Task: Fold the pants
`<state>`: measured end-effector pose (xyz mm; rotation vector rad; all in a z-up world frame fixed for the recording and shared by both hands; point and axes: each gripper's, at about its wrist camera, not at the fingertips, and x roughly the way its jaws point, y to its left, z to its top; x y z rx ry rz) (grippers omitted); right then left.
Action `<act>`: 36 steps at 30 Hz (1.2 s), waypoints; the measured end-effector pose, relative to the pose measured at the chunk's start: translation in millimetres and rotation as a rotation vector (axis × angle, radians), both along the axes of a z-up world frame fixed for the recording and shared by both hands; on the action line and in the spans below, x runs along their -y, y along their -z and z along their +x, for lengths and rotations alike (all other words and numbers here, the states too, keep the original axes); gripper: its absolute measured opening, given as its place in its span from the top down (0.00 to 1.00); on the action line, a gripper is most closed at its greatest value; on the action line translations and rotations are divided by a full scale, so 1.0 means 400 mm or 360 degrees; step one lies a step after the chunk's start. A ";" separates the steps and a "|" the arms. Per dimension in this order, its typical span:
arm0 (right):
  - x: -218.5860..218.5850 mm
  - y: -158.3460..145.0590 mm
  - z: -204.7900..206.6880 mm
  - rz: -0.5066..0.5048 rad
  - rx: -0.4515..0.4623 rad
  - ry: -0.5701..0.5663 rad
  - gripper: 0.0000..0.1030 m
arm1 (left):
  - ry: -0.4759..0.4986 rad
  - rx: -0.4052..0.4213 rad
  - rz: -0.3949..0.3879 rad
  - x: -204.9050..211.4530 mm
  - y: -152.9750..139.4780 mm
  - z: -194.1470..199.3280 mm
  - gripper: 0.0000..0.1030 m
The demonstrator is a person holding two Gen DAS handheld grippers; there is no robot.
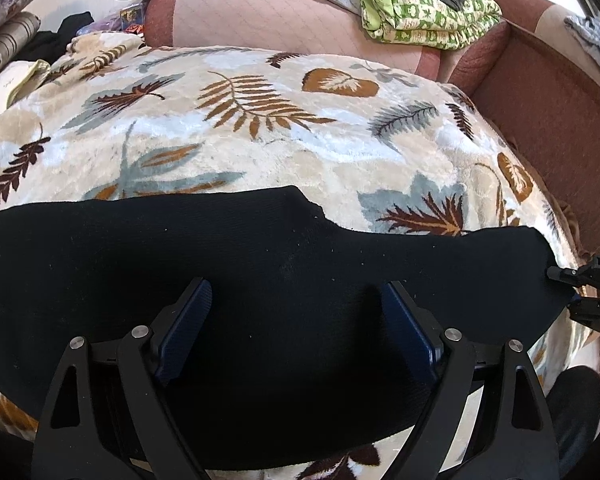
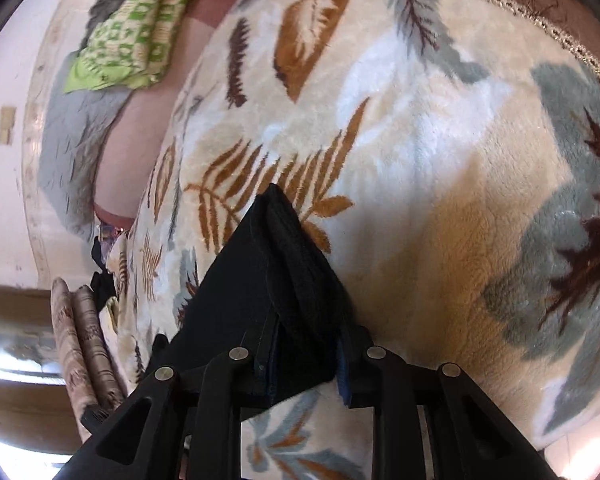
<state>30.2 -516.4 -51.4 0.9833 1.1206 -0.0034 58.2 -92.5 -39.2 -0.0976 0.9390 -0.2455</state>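
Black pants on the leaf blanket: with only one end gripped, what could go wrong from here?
The right gripper pinches just a bunched edge of the black pants, so the fabric may slip out. The left gripper has its jaws open over the cloth, holding nothing, so a pull from the right could drag and wrinkle the pants across the plush blanket.

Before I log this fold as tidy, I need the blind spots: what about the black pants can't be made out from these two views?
- Left wrist: the pants run off the left edge; waistband and leg ends unseen.
- Left wrist: the left gripper covers the cloth's near edge.
- Right wrist: the right gripper hides the pinched edge; layer count unclear.
- Right wrist: the blanket is motion-blurred.
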 end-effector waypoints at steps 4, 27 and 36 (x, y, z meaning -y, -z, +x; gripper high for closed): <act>0.008 0.001 -0.008 0.0065 0.0001 0.0033 0.78 | -0.0013 -0.0006 -0.0031 -0.005 -0.004 0.000 0.16; 0.009 0.006 -0.040 0.0113 -0.0023 0.0112 0.77 | -0.0012 -0.0003 -0.0083 -0.011 -0.024 -0.019 0.16; -0.054 -0.031 -0.080 -0.0215 0.0133 0.0358 0.81 | -0.0123 0.0189 -0.0251 -0.075 -0.274 -0.106 0.16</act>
